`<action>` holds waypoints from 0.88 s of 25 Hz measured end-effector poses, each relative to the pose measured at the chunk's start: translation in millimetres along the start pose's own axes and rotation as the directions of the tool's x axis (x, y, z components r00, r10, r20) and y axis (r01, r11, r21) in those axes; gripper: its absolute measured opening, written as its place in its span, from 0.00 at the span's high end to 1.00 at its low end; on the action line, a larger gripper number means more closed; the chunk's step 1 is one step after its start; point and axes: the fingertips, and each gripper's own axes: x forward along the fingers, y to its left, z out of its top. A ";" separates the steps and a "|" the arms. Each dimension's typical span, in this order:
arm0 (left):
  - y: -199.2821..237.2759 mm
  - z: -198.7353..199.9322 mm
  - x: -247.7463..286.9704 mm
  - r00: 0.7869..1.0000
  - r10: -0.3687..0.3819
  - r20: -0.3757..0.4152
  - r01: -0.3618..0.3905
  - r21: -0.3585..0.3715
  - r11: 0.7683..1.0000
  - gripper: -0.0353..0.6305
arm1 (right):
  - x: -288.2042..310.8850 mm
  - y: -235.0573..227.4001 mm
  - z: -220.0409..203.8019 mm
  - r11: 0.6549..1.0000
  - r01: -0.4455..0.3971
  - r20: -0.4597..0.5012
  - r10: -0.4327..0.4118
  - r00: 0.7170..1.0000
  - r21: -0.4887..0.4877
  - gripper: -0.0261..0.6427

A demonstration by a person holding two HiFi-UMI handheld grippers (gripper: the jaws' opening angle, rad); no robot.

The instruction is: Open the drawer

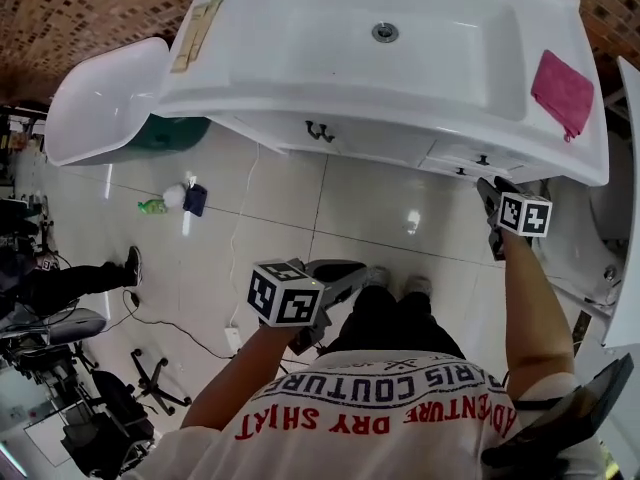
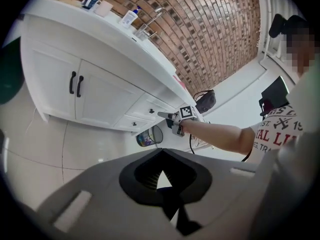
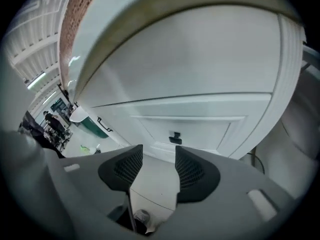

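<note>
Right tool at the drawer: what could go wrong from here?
The right tool is open, with the small knob ahead of its gap and slightly to the right; closing now might miss or only clip it. The counter overhangs close above, so lifting the tool could bump it.

White short-sleeved T-shirt [image 1: 370, 408] with red and black lettering; dark trousers [image 1: 390, 318]. The left gripper [image 2: 161, 179] and right gripper [image 3: 159, 159] are identical: grey shells, black ribbed pads [image 3: 125, 166], black-and-white marker cubes [image 1: 285, 294].
</note>
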 end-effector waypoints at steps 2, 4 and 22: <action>15.4 -6.3 -3.4 1.000 0.019 -0.010 -0.020 -0.025 0.999 0.97 | 18.3 -10.7 1.1 0.999 0.026 0.002 -0.026 1.000 0.044 0.66; 21.1 -9.3 -5.5 0.999 0.033 -0.010 -0.033 -0.048 0.998 0.97 | 25.8 -20.9 3.8 0.995 0.056 0.009 -0.057 0.998 0.079 0.66; 65.8 -12.6 -17.5 0.996 0.090 -0.001 -0.089 -0.099 0.991 0.97 | 92.6 -41.2 -2.5 0.982 0.174 -0.045 -0.171 0.984 0.079 0.76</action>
